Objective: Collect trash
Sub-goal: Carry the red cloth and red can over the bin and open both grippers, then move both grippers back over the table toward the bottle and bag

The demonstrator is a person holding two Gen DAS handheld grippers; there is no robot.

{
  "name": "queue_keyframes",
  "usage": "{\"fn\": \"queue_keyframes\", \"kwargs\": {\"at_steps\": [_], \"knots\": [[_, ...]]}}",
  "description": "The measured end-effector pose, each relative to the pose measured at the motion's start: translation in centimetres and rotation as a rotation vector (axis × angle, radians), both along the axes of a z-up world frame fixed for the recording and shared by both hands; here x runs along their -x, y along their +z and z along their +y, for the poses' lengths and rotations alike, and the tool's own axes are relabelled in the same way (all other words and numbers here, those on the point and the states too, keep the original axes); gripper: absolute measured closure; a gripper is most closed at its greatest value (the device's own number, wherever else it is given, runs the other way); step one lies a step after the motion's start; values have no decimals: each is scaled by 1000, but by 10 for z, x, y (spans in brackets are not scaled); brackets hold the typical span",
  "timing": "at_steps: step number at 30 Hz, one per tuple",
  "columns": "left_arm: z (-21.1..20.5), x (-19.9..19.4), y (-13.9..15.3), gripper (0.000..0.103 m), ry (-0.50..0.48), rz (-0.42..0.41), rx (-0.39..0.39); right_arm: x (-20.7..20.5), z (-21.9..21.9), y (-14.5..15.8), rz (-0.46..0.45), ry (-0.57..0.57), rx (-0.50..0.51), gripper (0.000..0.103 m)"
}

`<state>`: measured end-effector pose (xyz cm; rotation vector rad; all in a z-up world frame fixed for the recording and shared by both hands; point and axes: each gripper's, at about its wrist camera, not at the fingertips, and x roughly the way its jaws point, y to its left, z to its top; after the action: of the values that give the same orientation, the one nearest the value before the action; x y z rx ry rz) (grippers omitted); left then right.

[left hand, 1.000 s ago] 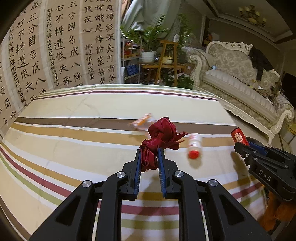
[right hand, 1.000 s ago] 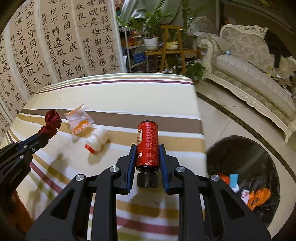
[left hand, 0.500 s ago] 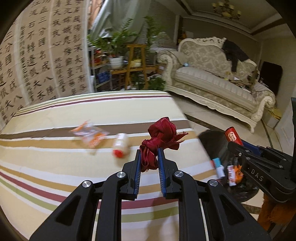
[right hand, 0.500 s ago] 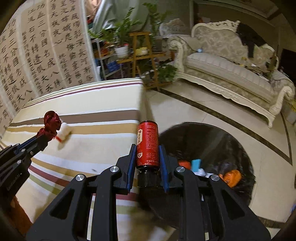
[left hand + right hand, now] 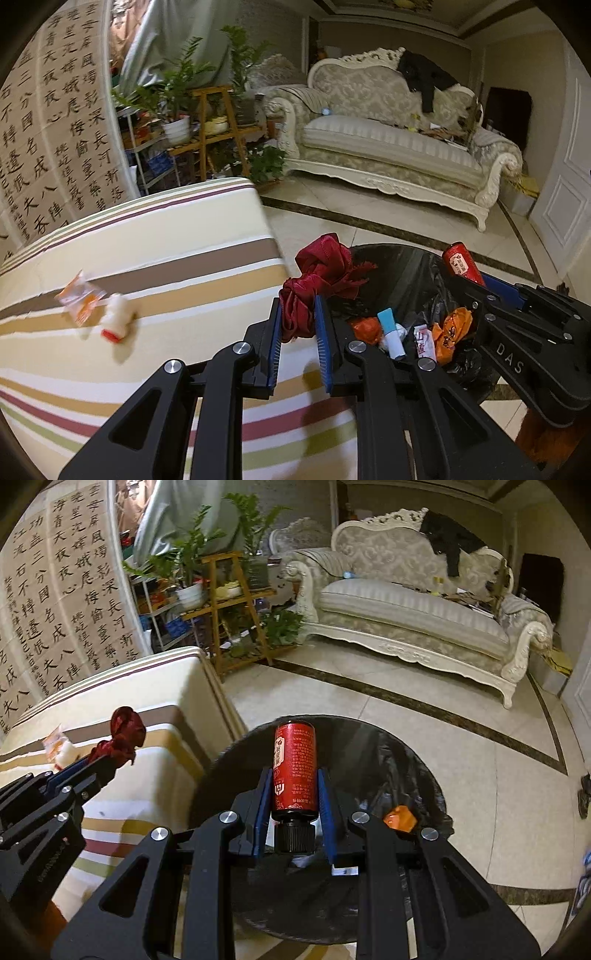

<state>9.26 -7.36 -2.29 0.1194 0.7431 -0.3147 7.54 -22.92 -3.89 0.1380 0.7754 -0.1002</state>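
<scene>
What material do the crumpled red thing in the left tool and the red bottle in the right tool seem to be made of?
Crumpled red thing: looks like woven fabric with a satin sheen; it shows soft folds and a frayed edge.
Red bottle: likely plastic or metal, I cannot tell which; a smooth printed red surface or label covers the body, and the black cap is ribbed, probably plastic.
</scene>
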Motion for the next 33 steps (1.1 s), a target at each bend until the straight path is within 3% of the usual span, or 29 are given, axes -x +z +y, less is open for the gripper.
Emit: {"fn": "queue_keyframes", "kwargs": {"at_steps": [9,12,14,17,23,33], "knots": [[-31,-12,-10,83,-39,11,-41,-8,-23,-12,18,-39,-17,80],[-36,-15,-12,71,-34,19,-53,-10,-27,-16,31,-43,-24,80],[-35,-16,-12,57,-24,21,-49,-13,-28,-17,33,-49,-27,78],[-31,-15,-11,49,-9,15,-39,-13,-30,-19,30,-59,-32,65],[-20,-16,-8,36,29,13,-27,-13,-28,-19,29,-64,-29,58],[16,-14,-2,32,109,12,-16,-13,-8,-12,19,-36,-32,50]]}}
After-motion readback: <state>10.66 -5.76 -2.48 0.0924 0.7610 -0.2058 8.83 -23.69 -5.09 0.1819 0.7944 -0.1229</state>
